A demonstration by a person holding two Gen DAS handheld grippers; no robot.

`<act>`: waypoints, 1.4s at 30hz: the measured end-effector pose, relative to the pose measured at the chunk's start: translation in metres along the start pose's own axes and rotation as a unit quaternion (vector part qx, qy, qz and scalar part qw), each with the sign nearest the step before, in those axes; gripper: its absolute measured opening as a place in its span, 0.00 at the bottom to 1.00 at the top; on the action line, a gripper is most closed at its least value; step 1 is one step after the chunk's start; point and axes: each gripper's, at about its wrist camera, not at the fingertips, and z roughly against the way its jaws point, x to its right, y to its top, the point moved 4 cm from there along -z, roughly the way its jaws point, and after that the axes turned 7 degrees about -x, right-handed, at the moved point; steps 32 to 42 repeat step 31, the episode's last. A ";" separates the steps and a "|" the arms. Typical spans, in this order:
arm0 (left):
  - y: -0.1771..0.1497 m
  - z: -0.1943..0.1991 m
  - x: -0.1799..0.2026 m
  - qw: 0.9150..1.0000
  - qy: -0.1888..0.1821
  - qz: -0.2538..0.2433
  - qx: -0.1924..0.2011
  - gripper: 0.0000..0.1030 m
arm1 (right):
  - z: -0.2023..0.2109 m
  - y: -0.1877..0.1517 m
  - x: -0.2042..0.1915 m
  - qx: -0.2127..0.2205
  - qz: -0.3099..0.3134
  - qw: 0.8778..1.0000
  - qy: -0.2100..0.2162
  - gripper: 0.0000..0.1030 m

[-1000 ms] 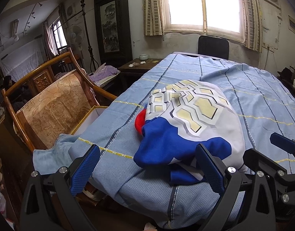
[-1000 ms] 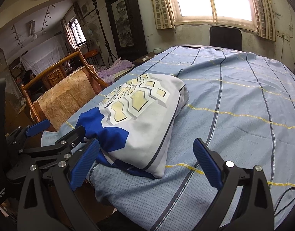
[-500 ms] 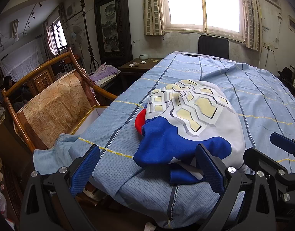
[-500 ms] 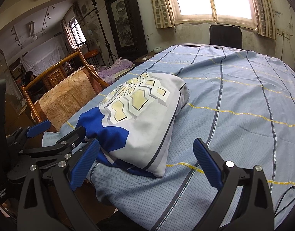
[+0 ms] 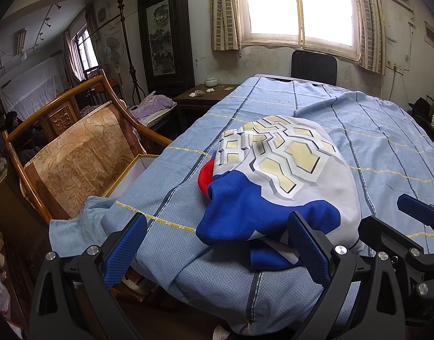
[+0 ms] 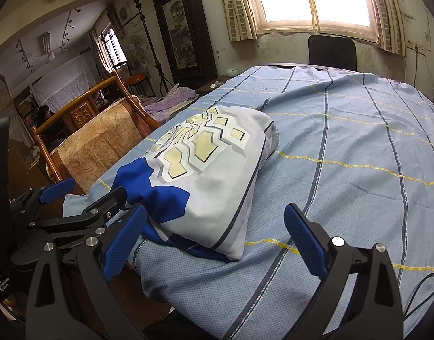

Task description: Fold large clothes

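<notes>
Barely anything changing across the last second: both views holding almost the same framing, only a slight drift in the right wrist view. Lying bundled on the blue striped bedspread (image 5: 372, 141) near the bed's near left corner, the garment (image 5: 279, 181), grey-white with yellow hexagon print, a blue panel toward the near edge and a red bit peeking out at its left. Looking gathered into a rounded, fairly compact packet rather than spread flat, with a loose blue flap trailing out underneath at the front.

Hovering just short of the near edge, the left claw (image 5: 217, 243), spread wide and pinching nothing. Likewise spread and empty, the right claw (image 6: 214, 238), sitting beside it to the right, over bare bedspread.

Fitting two readings: a rough bundle waiting to be opened out and folded, or a finished fold just let go. Nothing here settling which. Standing off to the left, a wooden chair (image 5: 83, 153).
</notes>
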 end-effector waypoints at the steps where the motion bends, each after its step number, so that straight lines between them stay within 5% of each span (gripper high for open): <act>1: 0.000 0.000 0.000 1.000 0.000 0.000 0.000 0.96 | 0.000 0.000 0.000 0.000 0.000 1.000 0.000 0.92; 42: 0.000 0.000 -0.002 1.000 -0.002 -0.004 -0.008 0.96 | 0.003 -0.001 -0.002 0.002 -0.002 1.000 0.000 0.92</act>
